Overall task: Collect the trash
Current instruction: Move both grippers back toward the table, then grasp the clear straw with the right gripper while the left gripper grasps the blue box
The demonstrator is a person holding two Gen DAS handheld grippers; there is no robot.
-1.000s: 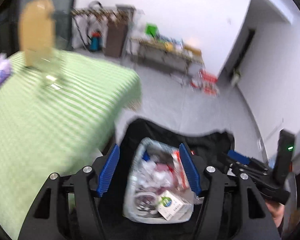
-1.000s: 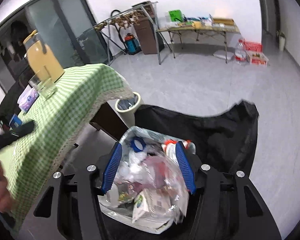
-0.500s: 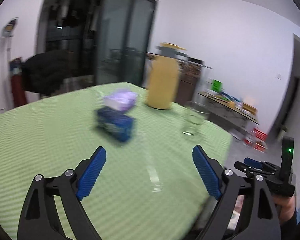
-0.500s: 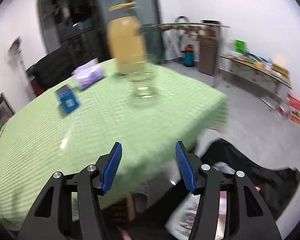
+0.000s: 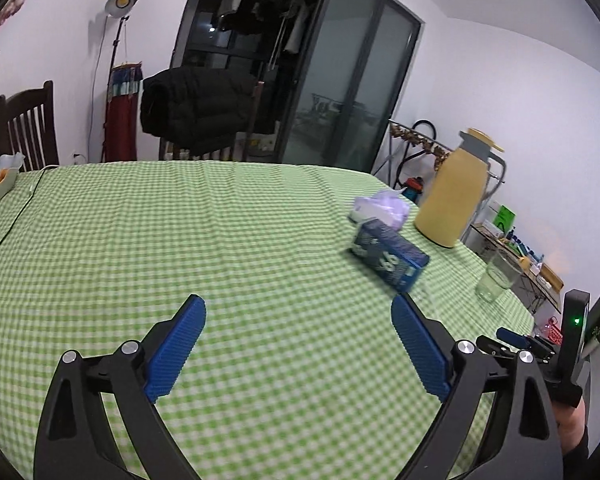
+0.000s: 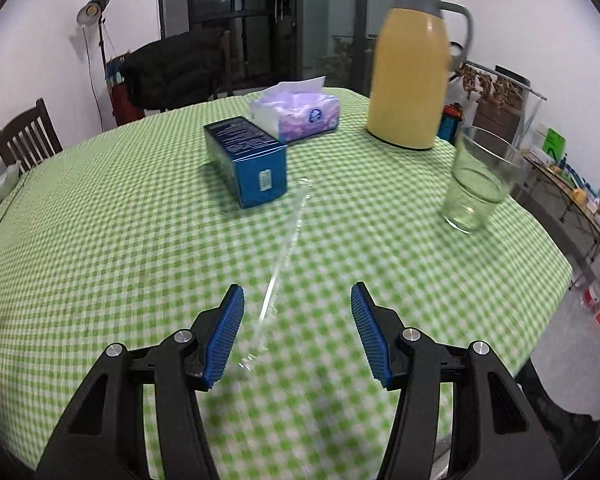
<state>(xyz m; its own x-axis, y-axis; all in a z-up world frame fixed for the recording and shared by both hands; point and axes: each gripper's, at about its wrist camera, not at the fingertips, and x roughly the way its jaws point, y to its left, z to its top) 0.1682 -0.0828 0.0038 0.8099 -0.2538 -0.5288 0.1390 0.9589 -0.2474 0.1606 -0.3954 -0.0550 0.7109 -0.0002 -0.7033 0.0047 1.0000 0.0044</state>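
My right gripper (image 6: pixel 296 330) is spread wide over the green checked tablecloth (image 6: pixel 140 240), and a clear plastic wrapper strip (image 6: pixel 278 276) lies between its fingers, running away toward the blue box (image 6: pixel 246 160). Beyond sit the tissue pack (image 6: pixel 296 114), with the yellow jug (image 6: pixel 410 68) and glass (image 6: pixel 480 180) to the right. My left gripper (image 5: pixel 298 344) is spread wide too, empty above the cloth.

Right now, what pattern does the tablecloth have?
The tablecloth has a green-and-white check, clearest in the right wrist view.
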